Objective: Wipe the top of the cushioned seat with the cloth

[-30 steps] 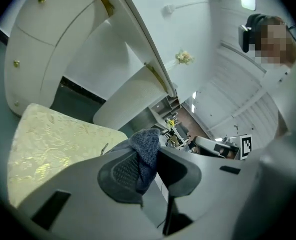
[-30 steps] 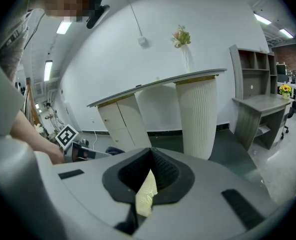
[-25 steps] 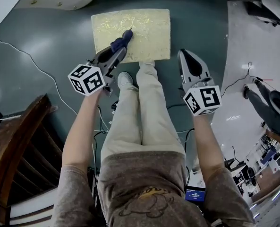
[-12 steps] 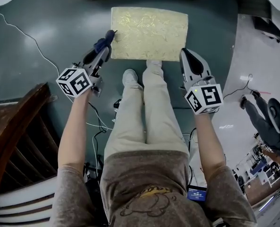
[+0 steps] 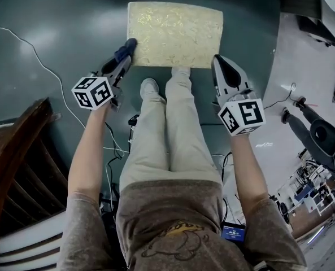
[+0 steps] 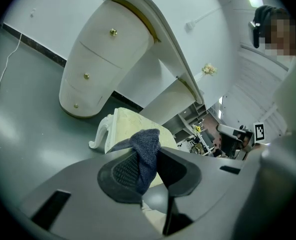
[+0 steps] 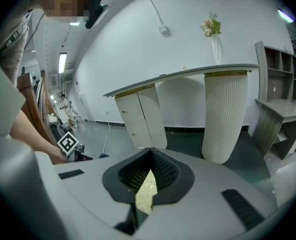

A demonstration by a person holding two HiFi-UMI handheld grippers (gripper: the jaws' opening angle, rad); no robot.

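The cushioned seat [image 5: 174,33], with a pale gold patterned top, stands on the dark floor straight ahead of the person's shoes. My left gripper [image 5: 127,46] is shut on a dark blue cloth [image 5: 122,52], held just off the seat's near left corner. In the left gripper view the cloth [image 6: 147,151] bunches between the fingers of the left gripper [image 6: 150,151], with the seat [image 6: 126,128] and its white leg [image 6: 99,135] just beyond. My right gripper [image 5: 220,62] hovers at the seat's near right corner, shut and empty. Through the thin slit of the right gripper [image 7: 149,165] a sliver of the seat [image 7: 147,194] shows.
A dark wooden chair [image 5: 12,168] stands at lower left. A white cable [image 5: 40,58] trails over the floor on the left. The person's legs and shoes [image 5: 149,88] are between the grippers. White desk pedestals [image 6: 100,59] [image 7: 225,114] rise behind the seat.
The left gripper has carried the cloth off the seat's top, leftwards and back to just beside its near left corner. The right gripper has hardly moved.
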